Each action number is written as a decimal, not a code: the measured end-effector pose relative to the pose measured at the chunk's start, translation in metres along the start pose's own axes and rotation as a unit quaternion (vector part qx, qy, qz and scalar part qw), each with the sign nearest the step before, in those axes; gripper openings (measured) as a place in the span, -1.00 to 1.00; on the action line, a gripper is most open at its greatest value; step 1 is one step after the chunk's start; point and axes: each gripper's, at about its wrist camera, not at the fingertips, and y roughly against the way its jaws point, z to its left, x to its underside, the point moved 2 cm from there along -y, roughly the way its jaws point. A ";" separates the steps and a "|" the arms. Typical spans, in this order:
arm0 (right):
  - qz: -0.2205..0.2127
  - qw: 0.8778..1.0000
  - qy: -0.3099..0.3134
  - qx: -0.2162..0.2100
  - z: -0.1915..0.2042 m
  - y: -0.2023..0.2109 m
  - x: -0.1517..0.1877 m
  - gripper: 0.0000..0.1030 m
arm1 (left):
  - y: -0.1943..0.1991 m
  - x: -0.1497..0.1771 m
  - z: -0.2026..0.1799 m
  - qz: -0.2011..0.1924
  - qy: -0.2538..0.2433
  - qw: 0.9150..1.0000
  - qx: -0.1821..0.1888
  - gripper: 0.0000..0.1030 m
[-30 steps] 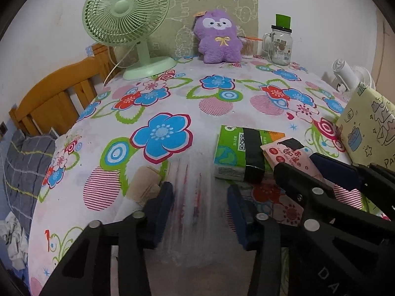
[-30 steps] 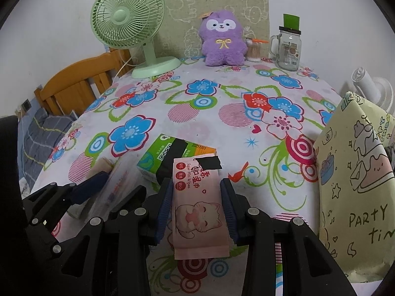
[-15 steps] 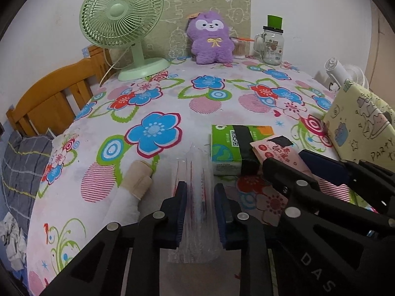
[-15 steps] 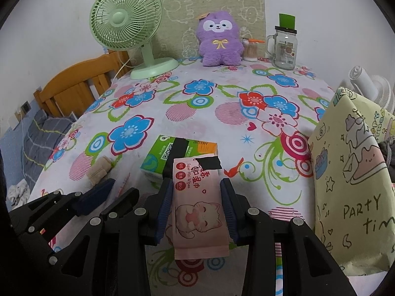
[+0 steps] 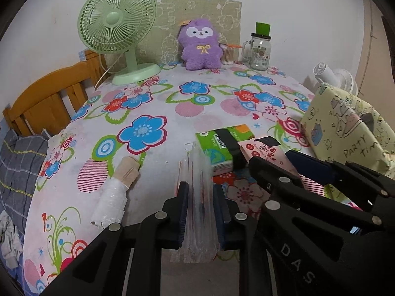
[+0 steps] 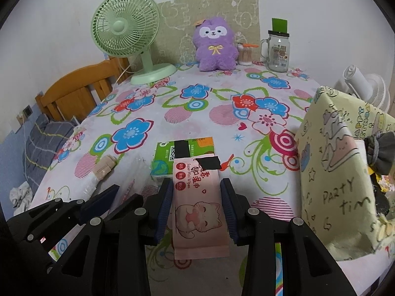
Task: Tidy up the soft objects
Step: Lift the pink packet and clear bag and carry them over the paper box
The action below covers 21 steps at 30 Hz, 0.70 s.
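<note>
The left claw point(image 5: 199, 209) is clamped on a clear plastic sleeve point(image 5: 197, 197), its two pads pinching the film into a tall upright fold. The sleeve's far end points toward 12 o'clock, and I cannot tell whether it still rests on the flowered surface point(image 5: 158, 103). The right claw point(image 6: 196, 207) is closed on a pink wipes pack point(image 6: 197, 197), gripped across its width with the cat picture between the pads.

The sleeve looks very light, limp and slick — it crumples rather than resists, so a hold near its middle, as here, should keep it from drooping or sliding out. The wipes pack seems soft but fuller, a little heavier, with a smooth wrapper; a grip across the body is safer than one on the thin sealed edge.

Just beyond both claws, at 12 o'clock, lies a green tissue pack point(image 6: 182, 155), touching the far end of the wipes pack. At 10 o'clock from the left claw lies a beige roll point(image 5: 127, 170) with a bubble-wrap bundle point(image 5: 109, 203) against it. At 3 o'clock stands a yellow gift bag point(image 6: 340, 172) with its mouth up, likely the place for these things — its floppy rim may get in the way. A green fan point(image 5: 118, 34), a purple plush toy point(image 5: 201, 44) and a glass jar point(image 5: 259, 49) stand well apart at the far edge.
</note>
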 end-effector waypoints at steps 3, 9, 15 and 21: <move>-0.005 1.000 0.000 0.000 -0.001 0.007 0.000 -0.17 | 0.007 0.001 -0.003 -0.006 0.000 1.000 0.001 -0.65; -0.018 1.000 -0.001 0.002 -0.004 0.024 -0.002 -0.17 | 0.021 -0.002 -0.010 -0.017 -0.001 1.000 0.001 -0.65; -0.036 0.999 -0.006 0.000 -0.008 0.047 -0.007 -0.17 | 0.042 -0.008 -0.020 -0.036 -0.008 0.999 -0.004 -0.65; -0.053 0.999 -0.003 0.006 -0.011 0.071 -0.012 -0.17 | 0.063 -0.014 -0.029 -0.056 -0.006 0.998 -0.005 -0.65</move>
